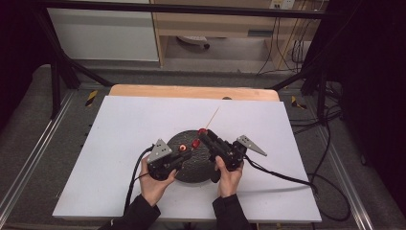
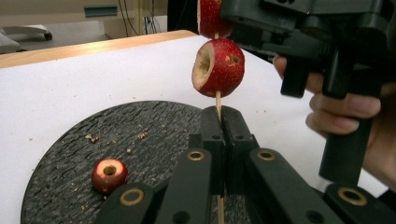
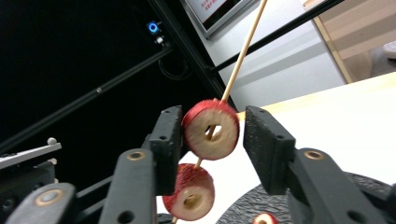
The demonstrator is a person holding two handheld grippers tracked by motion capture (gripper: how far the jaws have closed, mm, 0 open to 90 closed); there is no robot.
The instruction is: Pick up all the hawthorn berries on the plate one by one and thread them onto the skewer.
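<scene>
2 cored fruits [image 2: 218,67] ride a skewer [image 1: 212,118] slanting up-right, left tool [image 2: 219,140] clamping its base, right tool [image 3: 212,140] released.

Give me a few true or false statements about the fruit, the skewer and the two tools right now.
1. The left tool is shut on the thin wooden skewer. True.
2. Two cored red fruits are threaded on the skewer. True.
3. The right tool clamps the upper fruit tightly. False: a gap shows beside one pad.
4. The round dark slate plate is bare. False: one cored red fruit lies on it.
5. The plate sits on a green cloth. False: on a white sheet.
</scene>
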